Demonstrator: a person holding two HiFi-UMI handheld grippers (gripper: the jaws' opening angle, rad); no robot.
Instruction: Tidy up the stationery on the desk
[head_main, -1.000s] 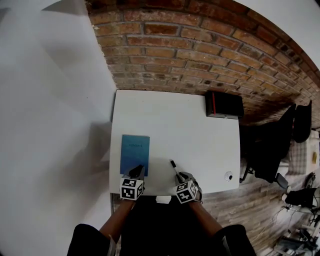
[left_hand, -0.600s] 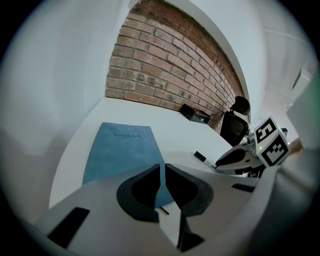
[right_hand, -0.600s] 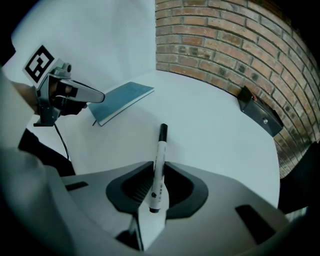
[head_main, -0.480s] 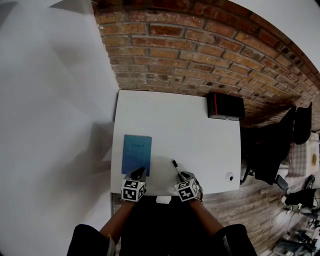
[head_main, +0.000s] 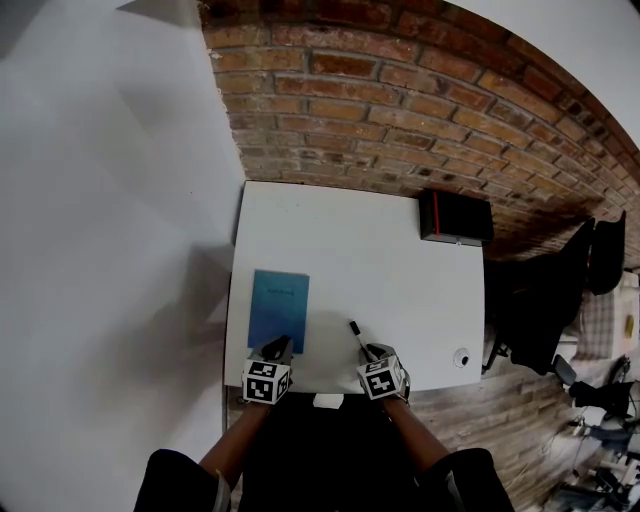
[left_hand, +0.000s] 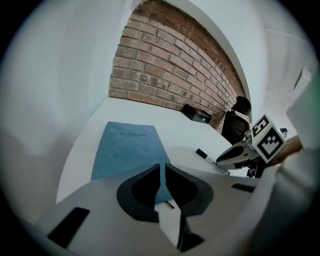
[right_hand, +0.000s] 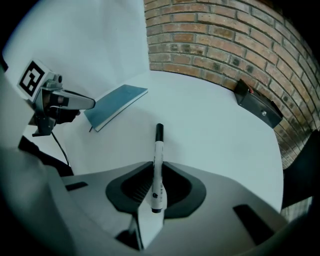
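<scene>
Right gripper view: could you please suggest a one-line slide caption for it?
Right claw shut on a black-capped white marker, with the white desk and blue notebook beyond.

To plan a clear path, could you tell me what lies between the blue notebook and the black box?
Only bare desk separates the notebook and black box; the head view shows it.

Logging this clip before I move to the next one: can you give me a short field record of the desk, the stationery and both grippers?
desk: white, set against a brick wall
notebook: blue, closed, lying flat at the front left
pen: white barrel, black cap pointing toward the wall, right of the notebook
left gripper: jaws almost together, nothing between them, at the notebook's near edge
right gripper: shut on the pen
black box: far right corner of the desk
</scene>
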